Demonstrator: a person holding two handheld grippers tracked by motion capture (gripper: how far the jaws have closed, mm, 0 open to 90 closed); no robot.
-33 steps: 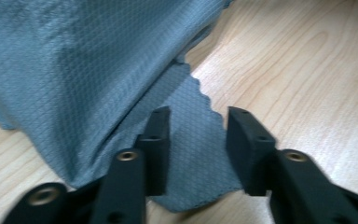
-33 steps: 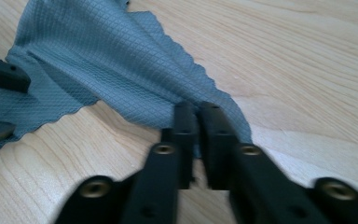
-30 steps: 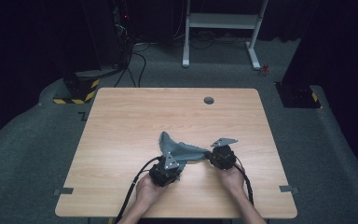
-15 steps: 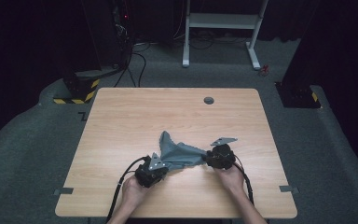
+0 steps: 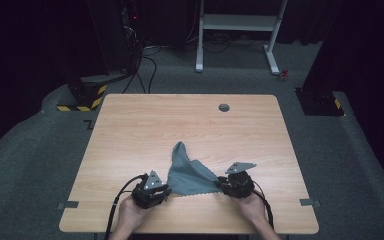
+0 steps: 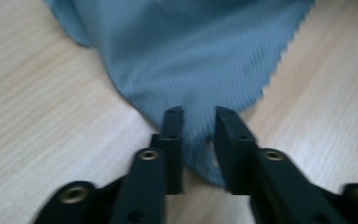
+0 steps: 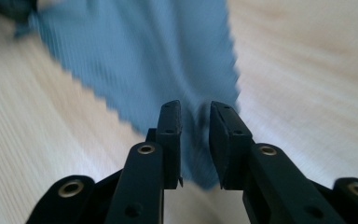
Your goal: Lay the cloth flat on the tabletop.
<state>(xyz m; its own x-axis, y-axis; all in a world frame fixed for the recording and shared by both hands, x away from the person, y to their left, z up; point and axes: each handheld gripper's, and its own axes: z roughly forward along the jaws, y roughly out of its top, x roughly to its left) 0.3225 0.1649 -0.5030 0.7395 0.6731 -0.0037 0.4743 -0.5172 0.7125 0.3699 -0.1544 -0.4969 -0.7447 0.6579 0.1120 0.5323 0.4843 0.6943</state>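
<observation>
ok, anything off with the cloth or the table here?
Nothing damaged or spilled. The grey-blue cloth isn't flat: its far end is bunched into a raised peak, while the near zigzag edge lies on the table. A cloth corner sits between the parted jaws of the left gripper and of the right gripper, both of which have just been opening.

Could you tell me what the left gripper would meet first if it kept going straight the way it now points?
Most likely the grey-blue cloth: a corner already lies between the parted jaws of the left gripper, and the rest spreads right ahead on the table.
</observation>
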